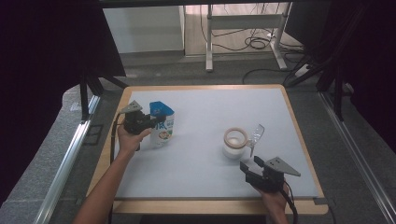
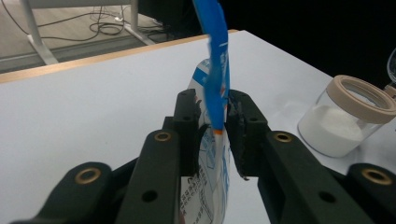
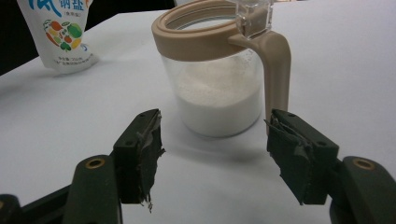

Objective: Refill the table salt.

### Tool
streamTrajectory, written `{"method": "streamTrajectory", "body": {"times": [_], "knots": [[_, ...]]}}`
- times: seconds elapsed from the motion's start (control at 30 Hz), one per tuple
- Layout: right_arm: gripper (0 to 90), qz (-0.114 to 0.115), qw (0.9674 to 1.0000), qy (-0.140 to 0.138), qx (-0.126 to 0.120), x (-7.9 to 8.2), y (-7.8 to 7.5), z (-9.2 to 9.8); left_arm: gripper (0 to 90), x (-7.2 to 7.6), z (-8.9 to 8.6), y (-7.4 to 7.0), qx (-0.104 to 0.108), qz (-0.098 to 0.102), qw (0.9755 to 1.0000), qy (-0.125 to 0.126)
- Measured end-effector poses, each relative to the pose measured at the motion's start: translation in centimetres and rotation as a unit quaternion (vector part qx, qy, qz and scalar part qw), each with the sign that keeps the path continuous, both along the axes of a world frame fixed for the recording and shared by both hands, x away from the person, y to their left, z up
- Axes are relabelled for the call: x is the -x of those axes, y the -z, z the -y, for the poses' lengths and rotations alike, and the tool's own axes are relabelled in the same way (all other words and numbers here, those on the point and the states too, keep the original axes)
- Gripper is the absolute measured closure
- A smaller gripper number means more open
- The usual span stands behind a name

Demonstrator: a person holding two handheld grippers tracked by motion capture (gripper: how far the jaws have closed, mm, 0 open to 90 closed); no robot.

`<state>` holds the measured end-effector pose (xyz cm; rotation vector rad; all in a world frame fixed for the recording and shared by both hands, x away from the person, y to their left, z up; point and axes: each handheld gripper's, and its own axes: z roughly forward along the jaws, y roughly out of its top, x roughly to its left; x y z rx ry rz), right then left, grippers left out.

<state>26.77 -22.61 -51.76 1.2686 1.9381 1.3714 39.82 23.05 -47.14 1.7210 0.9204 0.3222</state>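
The left gripper (image 2: 215, 116) stands slackly open around the upright salt pouch (image 1: 161, 124) at the table's left, so the pouch may topple, while the open right gripper (image 3: 212, 149) could bump the jar of white powder (image 3: 219, 79) in front of it.

Left gripper (image 1: 150, 122): black body, grey three-cornered plate on top, black cable trailing along a bare forearm, no sleeve. In the left gripper view its jaws [no point] are matte black, angular links with brass-coloured rivets and plain round holes.

Right gripper (image 1: 248, 165): same black build, grey triangular plate, black cable looping off the back. In the right gripper view, pads (image 3: 148, 147) faced with dark, ragged-edged tape; a brass rivet on each arm.
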Motion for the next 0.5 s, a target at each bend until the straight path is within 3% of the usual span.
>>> {"method": "streamTrajectory", "body": {"times": [0.33, 0.5], "knots": [[35.9, 0.003, 1.0, 0.0, -0.001, -0.01, -0.05, 0.13, 44.4, 0.59, -0.07, 0.14, -0.009, -0.007, 0.9999, -0.011], [35.9, 0.006, 1.0, 0.001, -0.002, 0.01, -0.22, 0.33, 39.2, 0.97, -0.6, 0.7, -0.008, -0.024, 0.9996, -0.008]]}}
